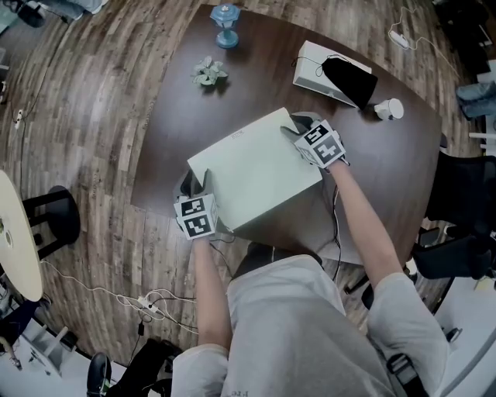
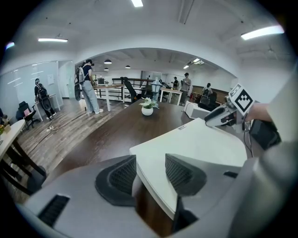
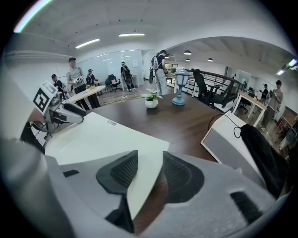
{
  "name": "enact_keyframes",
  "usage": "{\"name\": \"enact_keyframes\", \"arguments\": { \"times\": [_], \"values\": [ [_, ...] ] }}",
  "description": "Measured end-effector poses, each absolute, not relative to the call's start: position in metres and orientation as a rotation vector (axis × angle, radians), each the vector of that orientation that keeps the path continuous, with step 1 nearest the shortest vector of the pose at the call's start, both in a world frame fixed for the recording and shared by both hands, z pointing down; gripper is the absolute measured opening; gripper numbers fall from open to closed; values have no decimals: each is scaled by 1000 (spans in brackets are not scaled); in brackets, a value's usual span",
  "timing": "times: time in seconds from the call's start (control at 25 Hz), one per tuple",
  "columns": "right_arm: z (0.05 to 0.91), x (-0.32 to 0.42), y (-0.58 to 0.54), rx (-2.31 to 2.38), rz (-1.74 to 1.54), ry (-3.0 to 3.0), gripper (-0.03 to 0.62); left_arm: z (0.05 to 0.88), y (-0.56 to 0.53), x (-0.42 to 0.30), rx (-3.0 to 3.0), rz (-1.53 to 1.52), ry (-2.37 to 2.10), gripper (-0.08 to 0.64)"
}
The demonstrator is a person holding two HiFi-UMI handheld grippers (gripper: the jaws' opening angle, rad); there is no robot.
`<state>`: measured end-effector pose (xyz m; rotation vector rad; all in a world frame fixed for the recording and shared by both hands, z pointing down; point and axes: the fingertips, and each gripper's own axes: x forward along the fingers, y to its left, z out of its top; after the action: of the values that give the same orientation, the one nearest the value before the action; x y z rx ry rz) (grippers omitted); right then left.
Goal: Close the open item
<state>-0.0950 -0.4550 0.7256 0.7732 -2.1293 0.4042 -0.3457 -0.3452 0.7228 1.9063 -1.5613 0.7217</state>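
A large pale flat lid lies tilted over the near edge of the dark wooden table. My left gripper is at its near left corner and my right gripper at its far right corner. In the left gripper view the left gripper straddles the lid's edge; a gap shows beside the lid, so the jaws stand open. In the right gripper view the right gripper straddles a corner of the lid, also open, with table wood showing beside the corner.
On the table's far side stand a white box with a black pouch, a white cup, a small plant and a blue lamp. A black chair is at the right, a stool at the left. Cables lie on the floor.
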Motion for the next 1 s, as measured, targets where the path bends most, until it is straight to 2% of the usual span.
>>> {"name": "enact_keyframes", "arguments": {
  "times": [0.12,0.28,0.44,0.6,1.0],
  "values": [
    [726,-97,-454,790,382,-2131,165,714,-347,-347,1915,709,-1547,172],
    [729,-102,-448,719,410,-2115,98,688,-347,-348,1915,664,-1578,164],
    [723,-98,-450,726,511,-2128,103,664,-333,-345,1921,645,-1614,166],
    [708,-91,-438,765,490,-2145,153,643,-312,-342,1919,630,-1643,165],
    [647,-88,-363,785,435,-2299,167,598,-255,-308,1931,492,-1707,164]
  ]
}}
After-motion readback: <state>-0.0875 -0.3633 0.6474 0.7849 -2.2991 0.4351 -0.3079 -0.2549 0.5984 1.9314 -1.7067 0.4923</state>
